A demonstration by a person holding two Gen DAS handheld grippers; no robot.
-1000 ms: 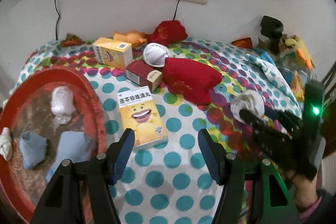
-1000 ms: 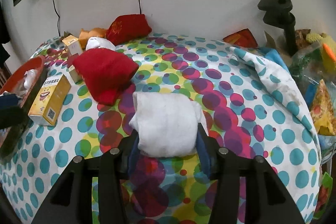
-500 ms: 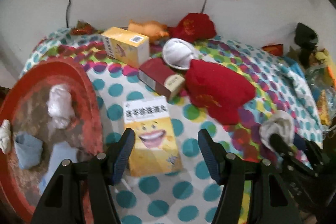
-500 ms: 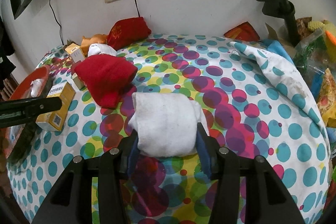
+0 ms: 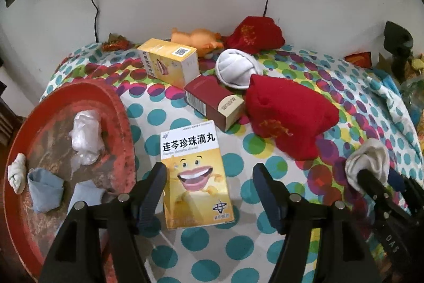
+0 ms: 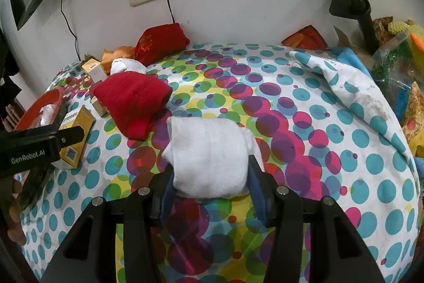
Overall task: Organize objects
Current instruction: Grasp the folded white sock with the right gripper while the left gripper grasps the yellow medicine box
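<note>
Left gripper (image 5: pixel 209 186) advanced; yellow box (image 5: pixel 194 171) between opening jaws.

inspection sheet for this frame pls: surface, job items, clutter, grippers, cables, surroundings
Surface: polka-dot tablecloth, rumpled at right.
Job's things: yellow smiley box lying flat; rolled white sock; red tray holding small cloth bundles.
Clutter: red pouch, maroon box, second yellow box.
Grippers: left gripper opening, straddling the smiley box, pads clear; right gripper shut on the sock.
Cables: black charger lead from wall socket.
Surroundings: white wall; black clamp stand.
</note>
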